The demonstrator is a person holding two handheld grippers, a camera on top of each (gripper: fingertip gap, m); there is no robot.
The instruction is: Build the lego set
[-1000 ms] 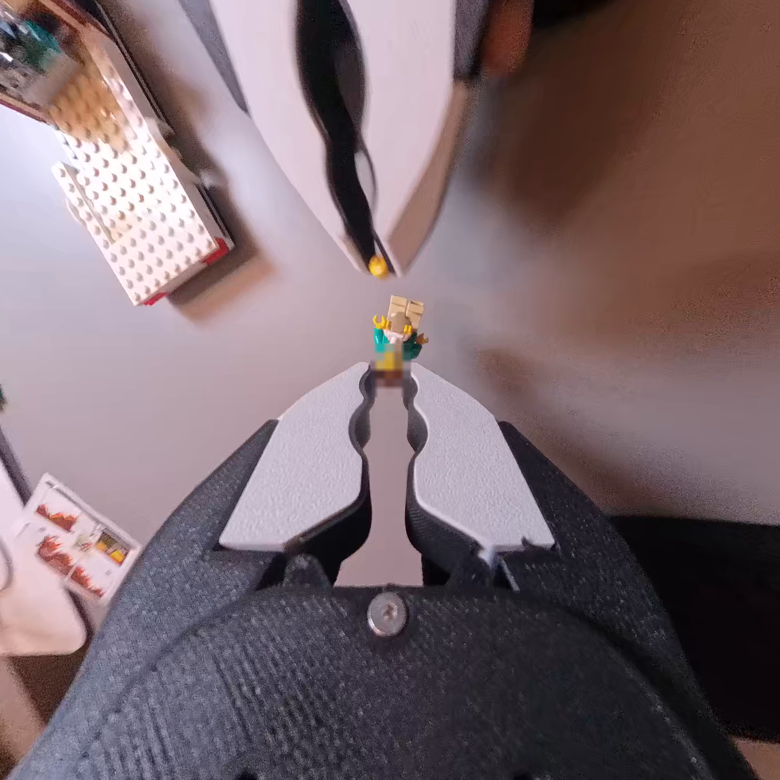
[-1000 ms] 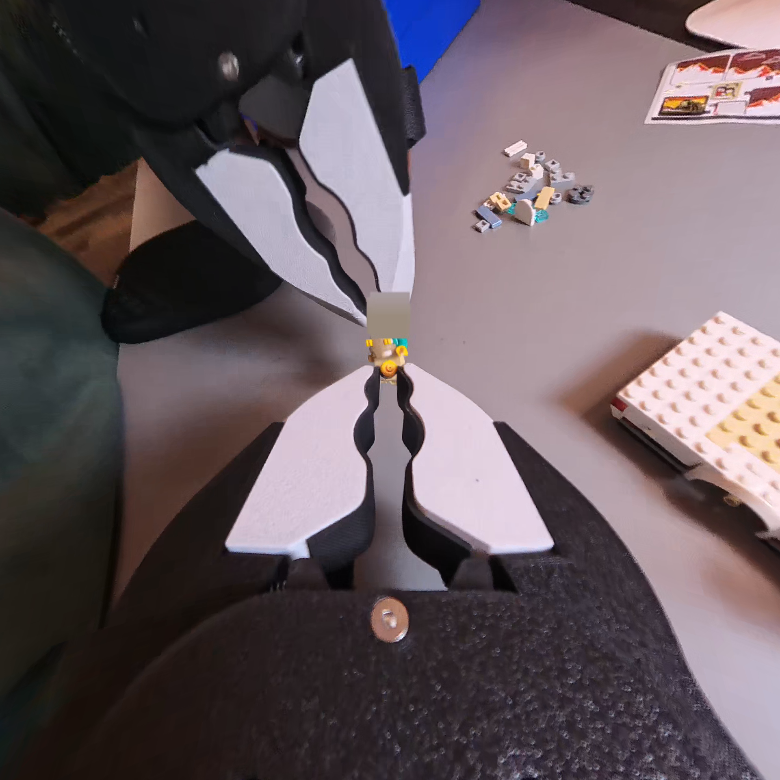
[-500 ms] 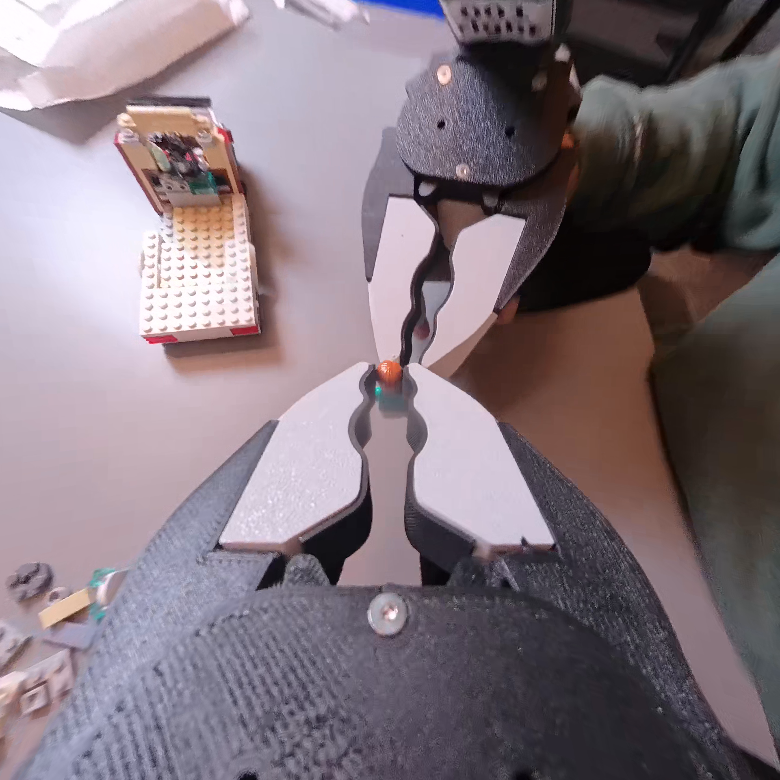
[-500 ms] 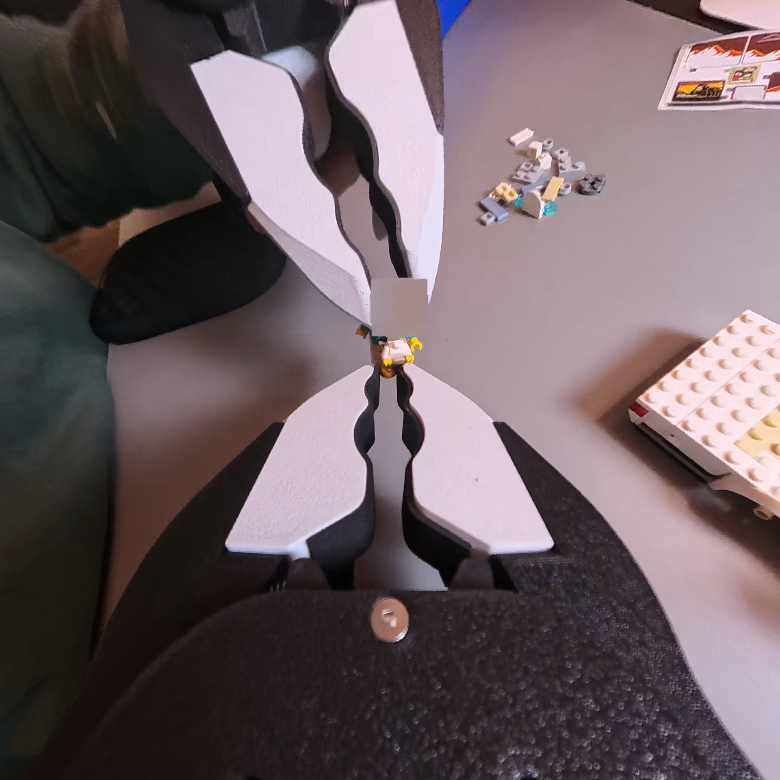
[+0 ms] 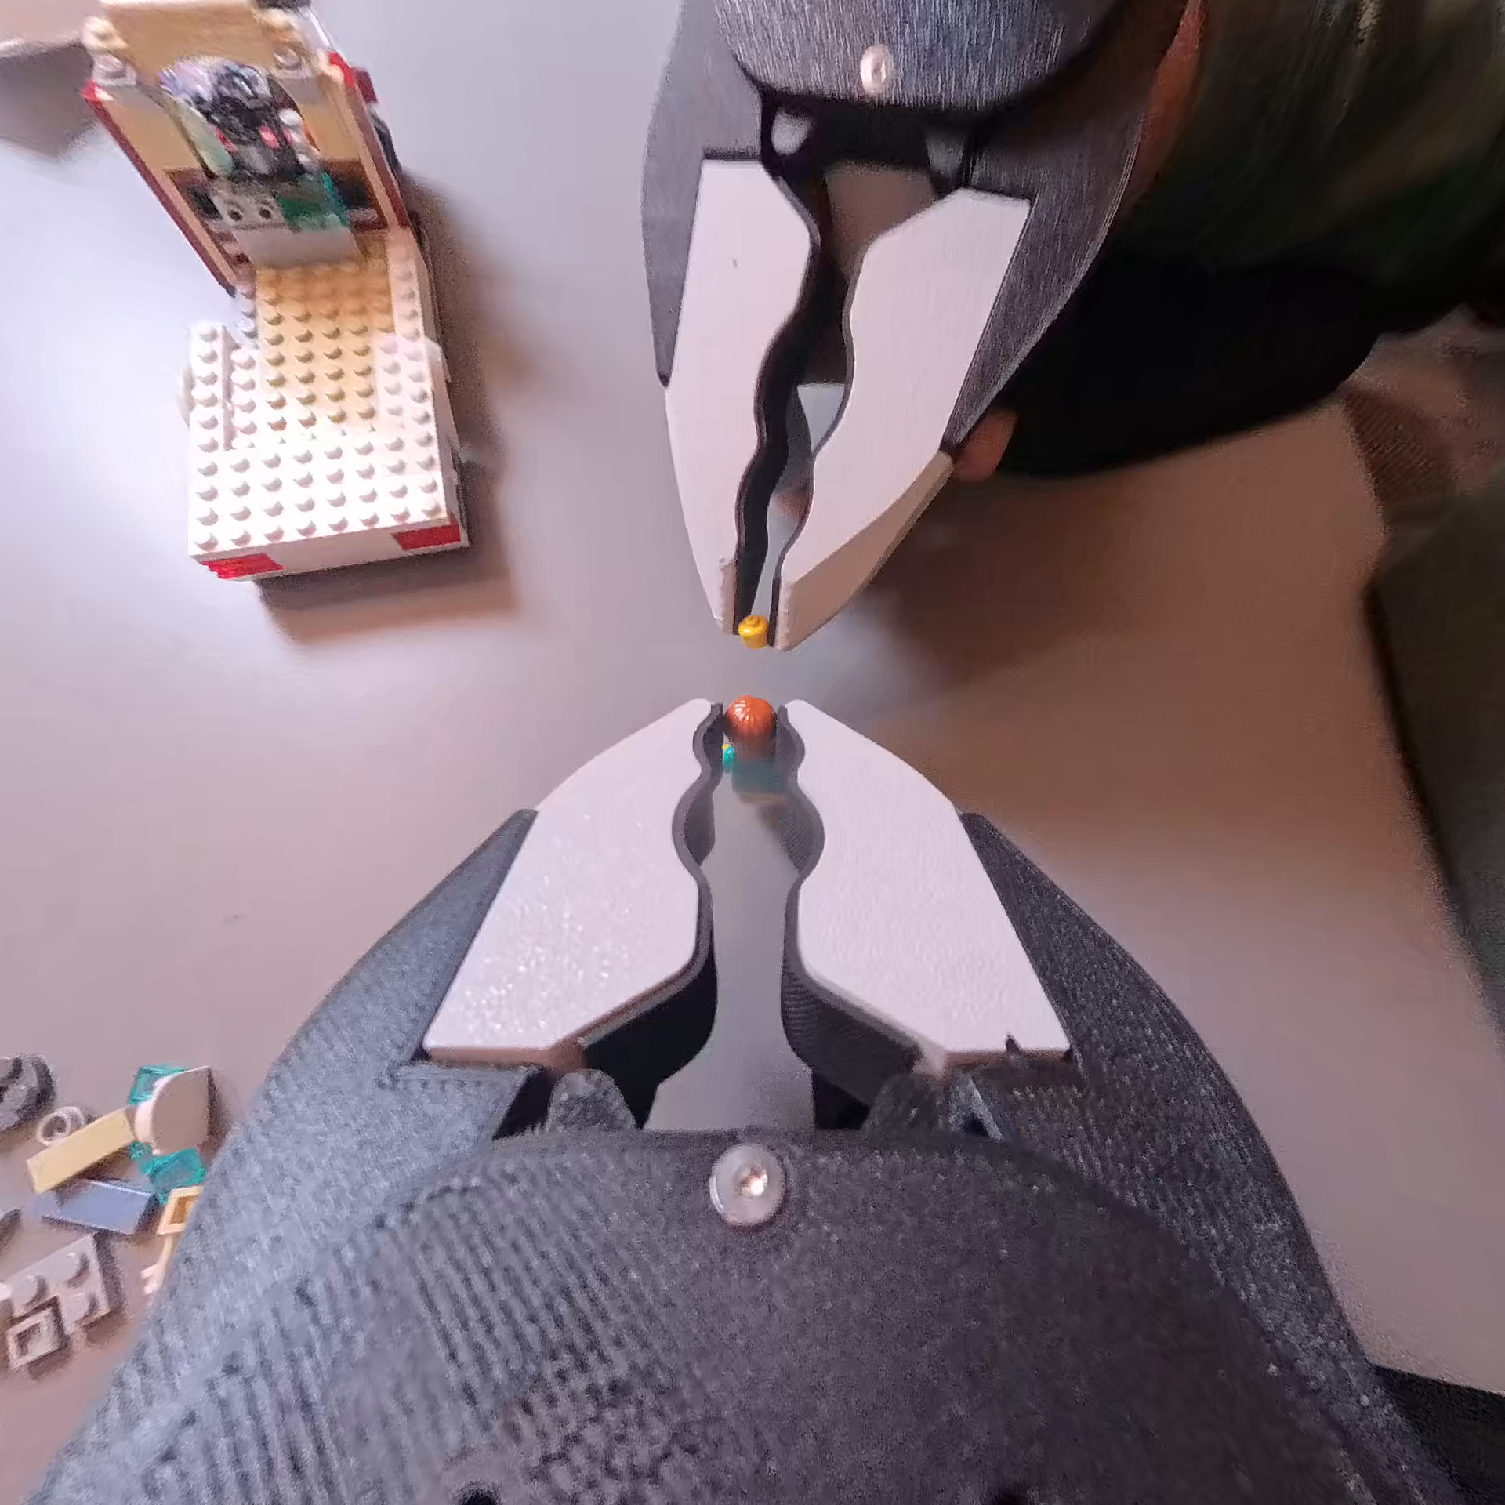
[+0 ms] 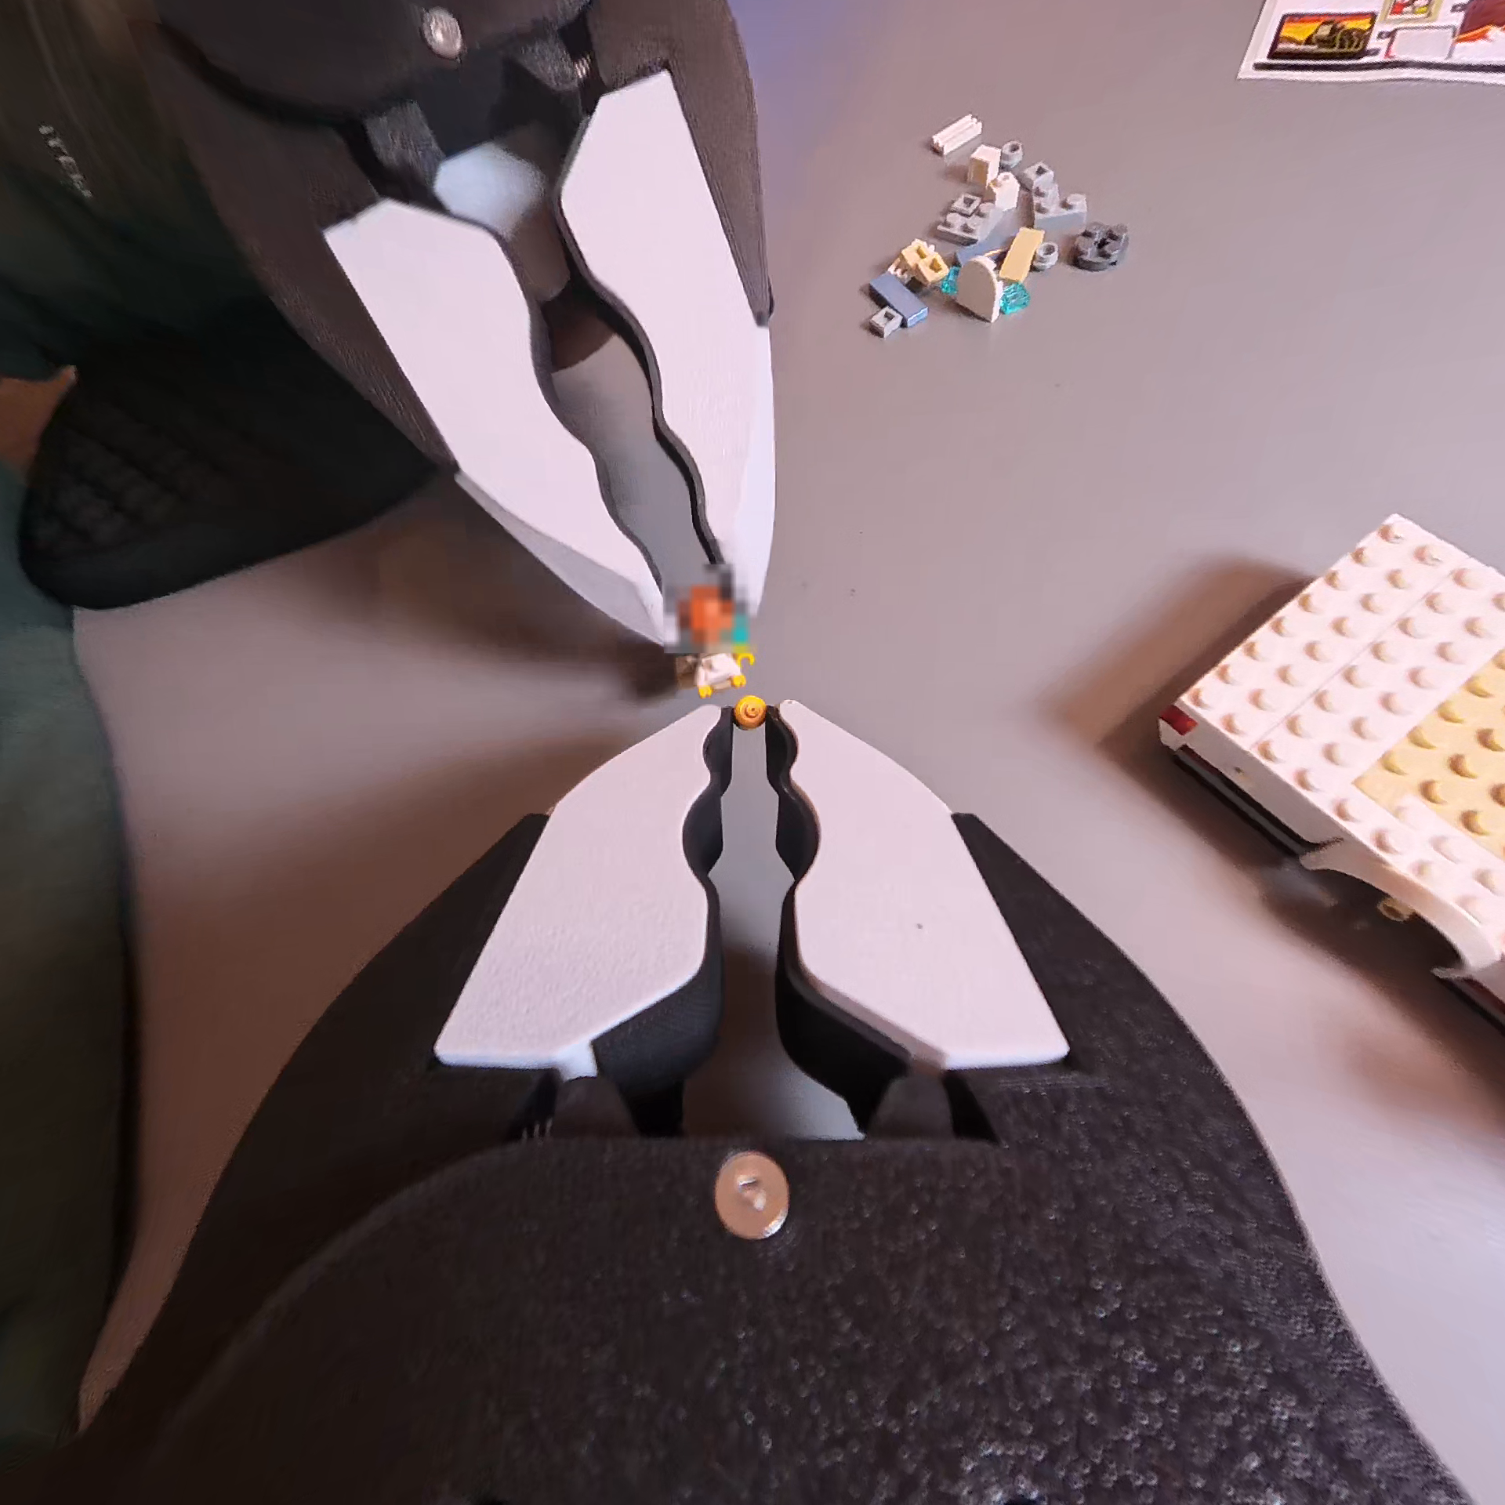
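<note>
Grippers now apart, minifig (image 5: pixel 750 745) in left, yellow stud (image 6: pixel 749 712) in right

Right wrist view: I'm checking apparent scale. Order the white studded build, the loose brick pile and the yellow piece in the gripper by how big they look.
1. White build, partly cut off.
2. Brick pile, farther away.
3. Yellow piece, clearly smallest, pinched by the right gripper.

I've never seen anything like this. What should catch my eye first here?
Two grey-fingered tools meet tip to tip above the grey table: the left tool pinches a tiny toy figure with orange-brown hair, the right tool a small yellow round piece. Beside them sits a half-built white and tan studded brick model.
</note>
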